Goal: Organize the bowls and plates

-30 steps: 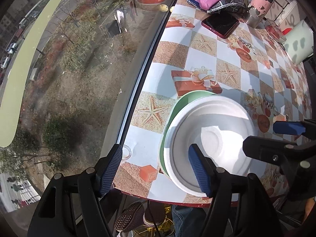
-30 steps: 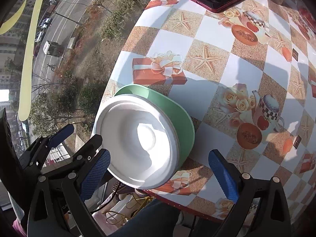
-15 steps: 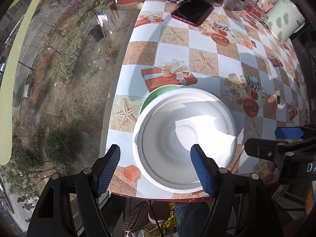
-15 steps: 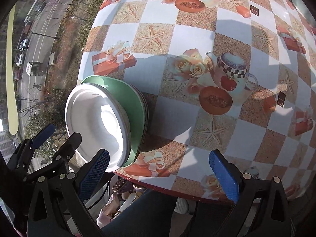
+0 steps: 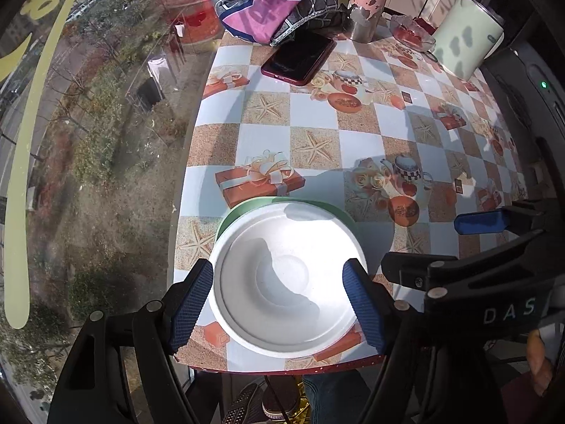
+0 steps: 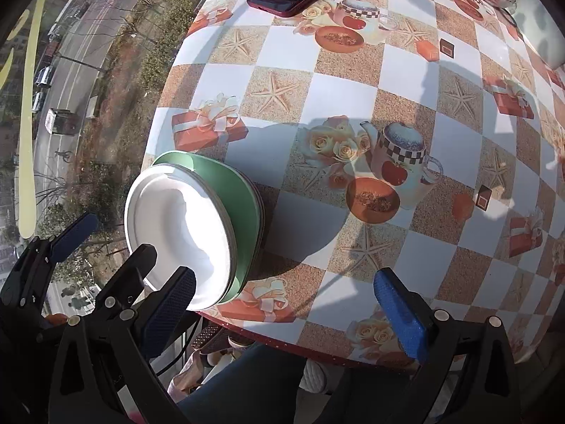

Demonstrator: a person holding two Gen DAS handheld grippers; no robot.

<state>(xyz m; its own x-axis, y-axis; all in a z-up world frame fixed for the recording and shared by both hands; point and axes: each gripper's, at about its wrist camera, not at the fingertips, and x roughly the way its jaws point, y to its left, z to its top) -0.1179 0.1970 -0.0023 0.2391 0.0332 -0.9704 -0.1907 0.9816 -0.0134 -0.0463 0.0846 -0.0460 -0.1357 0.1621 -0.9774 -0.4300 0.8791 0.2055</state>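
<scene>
The left tongs (image 5: 279, 300) are hovering spread wide, straddling the white bowl (image 5: 286, 279), which is sitting nested on the green plate (image 5: 240, 212) at the desk's (image 5: 317, 113) near corner by the window. The right tongs (image 6: 282, 304) are hanging spread and empty just beside the stack. Risk: the stack is sitting close to the desk edge, so an off-centre nudge could be tipping it off.

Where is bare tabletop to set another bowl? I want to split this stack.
Open checkered cloth lies right of the white bowl and green plate stack, toward the middle. The far edge is crowded: phone, folded cloth, pink bottle, mug.
</scene>
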